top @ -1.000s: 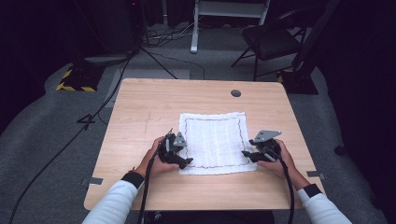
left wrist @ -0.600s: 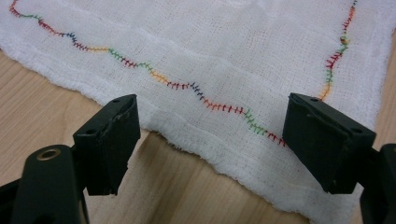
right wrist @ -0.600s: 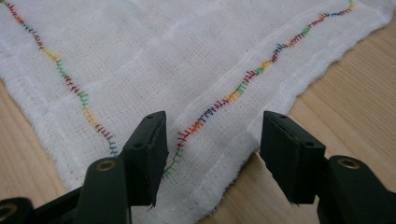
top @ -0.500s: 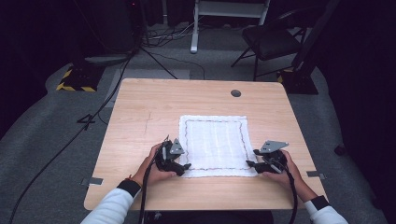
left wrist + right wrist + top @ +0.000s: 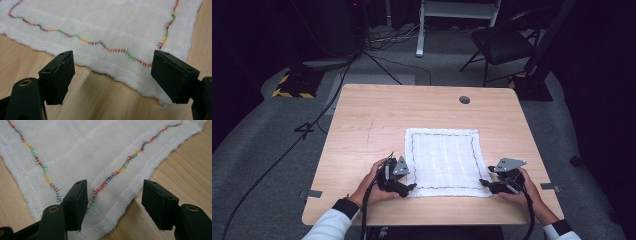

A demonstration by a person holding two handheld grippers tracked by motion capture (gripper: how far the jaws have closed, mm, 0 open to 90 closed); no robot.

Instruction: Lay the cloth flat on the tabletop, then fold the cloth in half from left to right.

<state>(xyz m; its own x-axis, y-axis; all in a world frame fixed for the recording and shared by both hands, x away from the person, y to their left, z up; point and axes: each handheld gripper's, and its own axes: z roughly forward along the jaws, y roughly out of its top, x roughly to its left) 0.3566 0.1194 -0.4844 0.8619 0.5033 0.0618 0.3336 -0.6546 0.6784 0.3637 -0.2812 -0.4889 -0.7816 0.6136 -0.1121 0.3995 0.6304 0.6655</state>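
The white cloth [image 5: 443, 158] lies flat on the table [image 5: 377, 120], near corners partly hidden behind black jaws (no readable writing anywhere), and left gripper [image 5: 111, 75] and right gripper [image 5: 115, 200] both gape wide, grasping nothing.

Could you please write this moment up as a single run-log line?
cloth: flat on table | left gripper: open at near-left corner | right gripper: open at near-right corner | nothing gripped

high: above, forward-down | gripper views: close, sharing cloth [image 5: 444, 158]
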